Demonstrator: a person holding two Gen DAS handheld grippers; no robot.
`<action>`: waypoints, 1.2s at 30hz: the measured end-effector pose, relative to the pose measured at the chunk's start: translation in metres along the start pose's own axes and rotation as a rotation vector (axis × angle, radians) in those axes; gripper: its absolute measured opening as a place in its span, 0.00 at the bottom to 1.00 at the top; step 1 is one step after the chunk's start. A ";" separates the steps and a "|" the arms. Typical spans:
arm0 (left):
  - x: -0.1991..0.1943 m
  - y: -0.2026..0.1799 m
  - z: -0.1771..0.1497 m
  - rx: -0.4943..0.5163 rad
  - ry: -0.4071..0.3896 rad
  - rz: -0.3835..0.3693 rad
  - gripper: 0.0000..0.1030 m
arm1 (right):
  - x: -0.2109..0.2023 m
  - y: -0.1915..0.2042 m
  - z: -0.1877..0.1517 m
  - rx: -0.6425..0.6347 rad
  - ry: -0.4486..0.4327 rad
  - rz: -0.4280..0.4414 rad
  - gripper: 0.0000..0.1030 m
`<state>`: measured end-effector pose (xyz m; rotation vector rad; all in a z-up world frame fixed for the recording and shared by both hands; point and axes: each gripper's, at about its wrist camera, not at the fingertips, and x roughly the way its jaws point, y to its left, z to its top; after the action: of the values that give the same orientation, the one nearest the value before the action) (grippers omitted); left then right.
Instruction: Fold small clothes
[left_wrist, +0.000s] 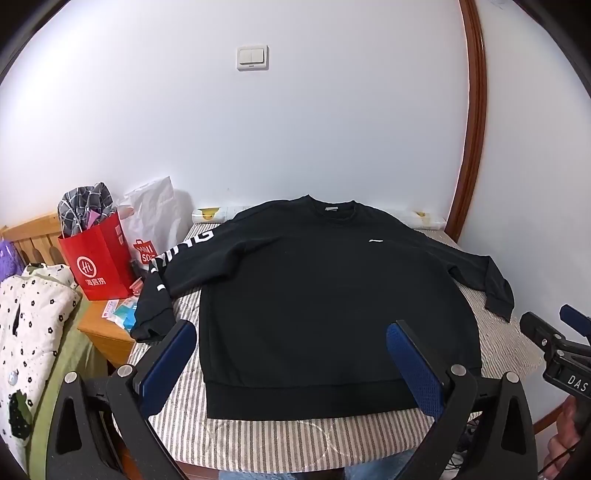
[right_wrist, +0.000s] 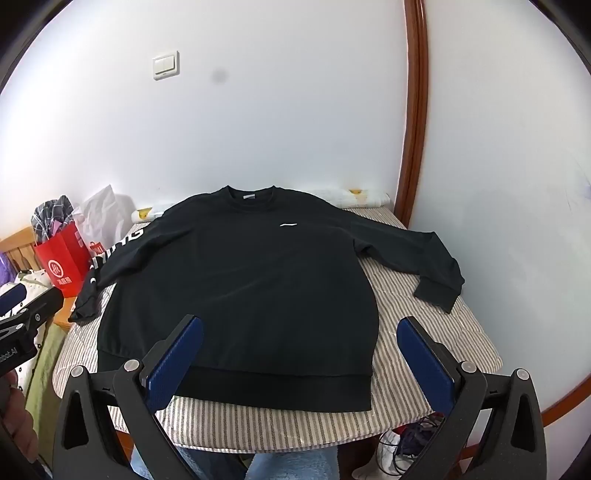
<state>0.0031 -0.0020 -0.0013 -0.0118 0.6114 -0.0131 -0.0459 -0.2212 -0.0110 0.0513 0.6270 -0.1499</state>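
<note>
Left wrist view: the left gripper hangs with its blue pads spread wide and nothing between them, above the hem of the black sweatshirt lying flat, front up, on the striped table cover. Right wrist view: the right gripper is just as wide apart and empty over the sweatshirt's near right corner, sleeves spread out both sides, a red bag off left.

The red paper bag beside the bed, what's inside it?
Checked grey fabric and something pink poke out of the red paper bag. Its walls hide whatever lies deeper.
</note>
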 end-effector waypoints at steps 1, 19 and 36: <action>0.001 -0.001 0.000 0.000 0.002 0.000 1.00 | 0.000 0.000 0.000 0.001 0.000 0.001 1.00; 0.007 0.004 -0.001 -0.030 0.019 -0.020 1.00 | 0.006 0.005 -0.002 0.003 0.005 0.022 1.00; 0.003 0.016 -0.006 -0.065 0.008 -0.062 1.00 | 0.011 0.014 -0.004 -0.011 0.017 0.026 1.00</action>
<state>0.0020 0.0136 -0.0084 -0.0942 0.6192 -0.0537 -0.0377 -0.2087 -0.0210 0.0504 0.6438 -0.1213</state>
